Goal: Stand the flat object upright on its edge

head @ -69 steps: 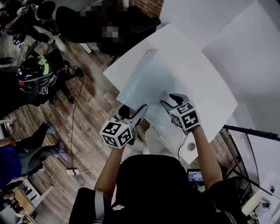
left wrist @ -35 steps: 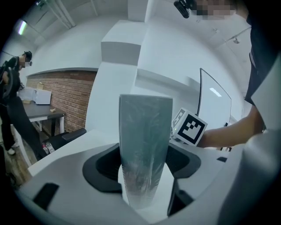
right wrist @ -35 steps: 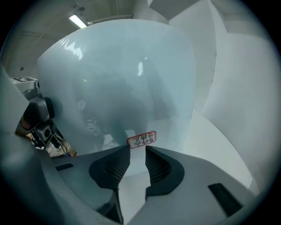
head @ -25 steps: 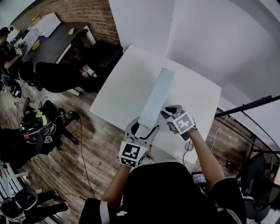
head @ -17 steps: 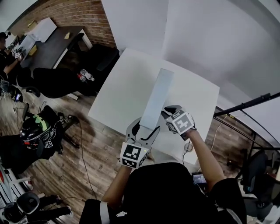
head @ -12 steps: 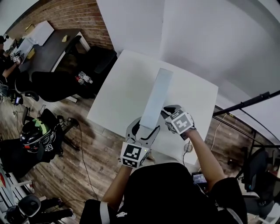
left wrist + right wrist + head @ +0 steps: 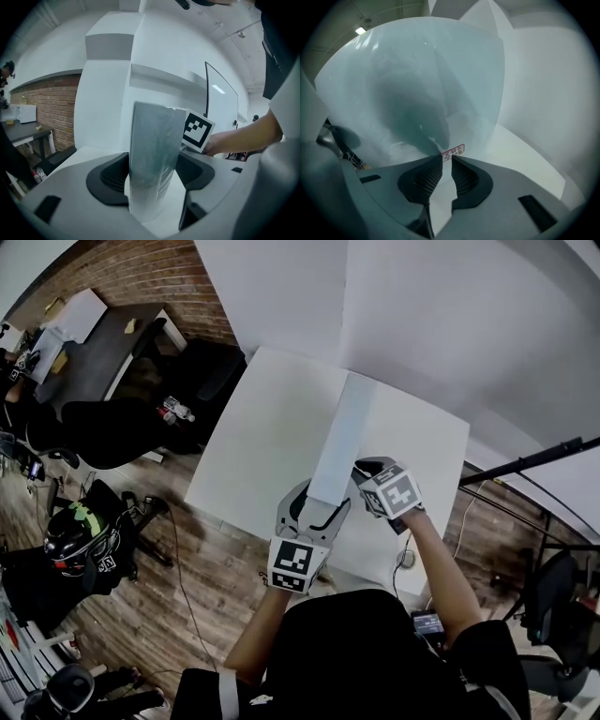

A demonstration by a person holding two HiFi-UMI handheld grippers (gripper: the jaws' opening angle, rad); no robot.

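moved: sheet point(image 7: 339, 442) was leaning, now up on its edge, mid-frame on the tabletop point(image 7: 262, 446) | right tool point(image 7: 361, 472) just squeezed in, pinching its side | left tool point(image 7: 317, 506) spread wide, loosely straddling the near end | risk: thin sheet flops sideways if that pinch slips

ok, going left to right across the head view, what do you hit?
helmet → left hand-held gripper → right hand-held gripper → black pole. Panel overlaps both grippers, so skipped.
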